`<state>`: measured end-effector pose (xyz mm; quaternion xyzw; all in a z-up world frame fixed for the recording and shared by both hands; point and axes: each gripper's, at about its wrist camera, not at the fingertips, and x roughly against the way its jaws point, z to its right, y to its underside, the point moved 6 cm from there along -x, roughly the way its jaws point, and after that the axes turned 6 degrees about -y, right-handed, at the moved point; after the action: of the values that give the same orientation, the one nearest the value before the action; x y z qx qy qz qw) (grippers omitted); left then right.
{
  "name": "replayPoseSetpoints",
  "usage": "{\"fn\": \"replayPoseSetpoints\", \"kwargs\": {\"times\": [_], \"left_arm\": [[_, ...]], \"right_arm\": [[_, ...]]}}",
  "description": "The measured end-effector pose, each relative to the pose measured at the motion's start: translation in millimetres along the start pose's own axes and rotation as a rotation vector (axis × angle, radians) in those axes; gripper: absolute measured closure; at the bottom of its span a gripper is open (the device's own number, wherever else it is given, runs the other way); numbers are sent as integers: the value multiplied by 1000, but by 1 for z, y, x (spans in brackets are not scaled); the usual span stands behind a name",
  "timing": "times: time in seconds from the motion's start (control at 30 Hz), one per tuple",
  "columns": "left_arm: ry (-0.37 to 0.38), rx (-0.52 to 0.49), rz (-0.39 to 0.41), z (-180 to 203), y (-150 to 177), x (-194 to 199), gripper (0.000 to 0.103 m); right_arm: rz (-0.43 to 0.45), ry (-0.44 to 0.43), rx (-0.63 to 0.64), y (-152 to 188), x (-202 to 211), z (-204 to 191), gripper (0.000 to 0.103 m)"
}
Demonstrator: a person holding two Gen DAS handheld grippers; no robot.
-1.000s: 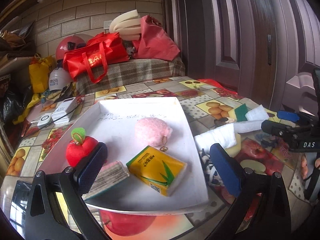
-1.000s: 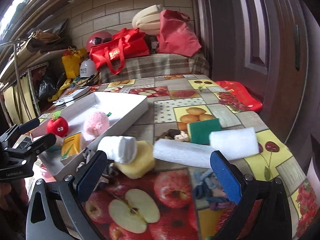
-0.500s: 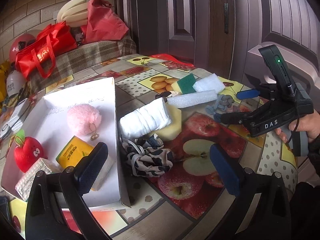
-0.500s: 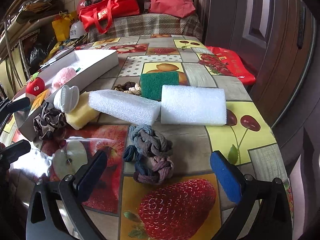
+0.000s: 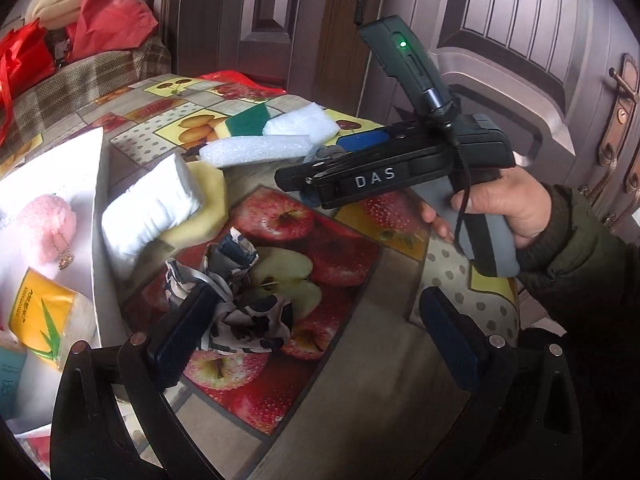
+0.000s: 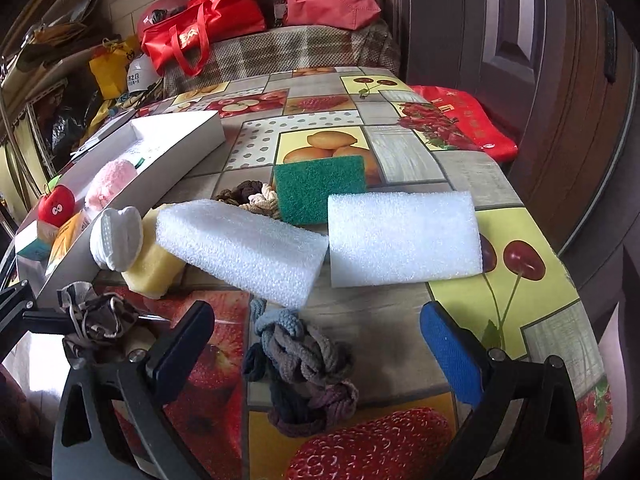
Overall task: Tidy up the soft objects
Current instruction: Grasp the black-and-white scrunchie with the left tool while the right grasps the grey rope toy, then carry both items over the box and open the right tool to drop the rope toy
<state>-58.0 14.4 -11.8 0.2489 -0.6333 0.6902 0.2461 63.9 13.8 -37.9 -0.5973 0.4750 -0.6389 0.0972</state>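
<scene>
1. The white tray (image 6: 188,136) sat at the far left, holding a pink pompom (image 6: 112,182); a patterned scrunchie (image 5: 236,304) lay beside it.
2. The left gripper (image 5: 316,344) stood spread wide, its left finger touching the scrunchie.
3. The right gripper (image 6: 316,352) hung released over braided hair ties (image 6: 304,376); foam blocks (image 6: 404,236) lay farther.

I see a table (image 6: 460,168) with a fruit-picture cloth. On it lie a white tray (image 6: 180,136), two white foam blocks (image 6: 404,236), a green scrub pad (image 6: 320,188), a yellow sponge (image 6: 152,264), a spotted scrunchie (image 5: 240,304) and braided hair ties (image 6: 304,372).
</scene>
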Motion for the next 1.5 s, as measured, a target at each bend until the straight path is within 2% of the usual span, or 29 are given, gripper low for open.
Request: {"fn": "replayPoseSetpoints", "kwargs": {"times": [0.07,0.13,0.23,0.37,0.4,0.5,0.67,0.73,0.77,0.8,0.83,0.87,0.9,1.03,1.13,1.23,1.33,1.5], "left_arm": [[-54,-6,82,0,-4,17,1],[-139,6,115,-9,-7,24,1],[-185,24,62,-18,-6,12,1],[-249,-18,-17,-13,-7,-10,2],[-268,-30,-41,-12,-6,-15,10],[-292,-44,-112,-14,0,-29,25],[-320,-34,-138,-21,3,-36,26],[-310,-25,-140,-23,3,-37,26],[-311,-28,-140,-22,3,-37,26],[-309,-29,-137,-21,3,-37,34],[-309,-29,-127,-21,2,-35,43],[-305,-32,-114,-20,1,-33,58],[-292,-41,-101,-17,0,-31,62],[-288,-72,-27,-9,-4,-18,66],[-281,-55,88,-8,-10,5,66],[-260,14,208,-19,-13,30,66],[-288,74,238,-34,-14,40,66],[-403,106,267,-53,-13,52,65]], "right_arm": [[3,-6,-14,0,0,3,0],[5,-8,-16,0,1,2,0],[-4,-8,-2,0,-1,-1,0],[-3,-16,5,0,-1,-2,0],[9,-14,1,-1,2,-2,0],[13,-26,8,1,9,-3,2],[-20,-29,56,5,10,-10,4],[-55,-19,64,7,5,-10,10],[-78,-24,64,10,1,-10,25],[-100,-23,64,13,-1,-10,37],[-94,-14,67,13,1,-10,44],[-85,-29,73,14,4,-11,69],[-83,-47,76,15,6,-11,77],[-47,-77,53,24,20,-10,81],[27,-104,34,28,38,-12,81],[133,-128,22,27,58,-16,81],[226,-151,-1,18,72,-20,81],[358,-173,-19,-1,81,-34,81]]}}
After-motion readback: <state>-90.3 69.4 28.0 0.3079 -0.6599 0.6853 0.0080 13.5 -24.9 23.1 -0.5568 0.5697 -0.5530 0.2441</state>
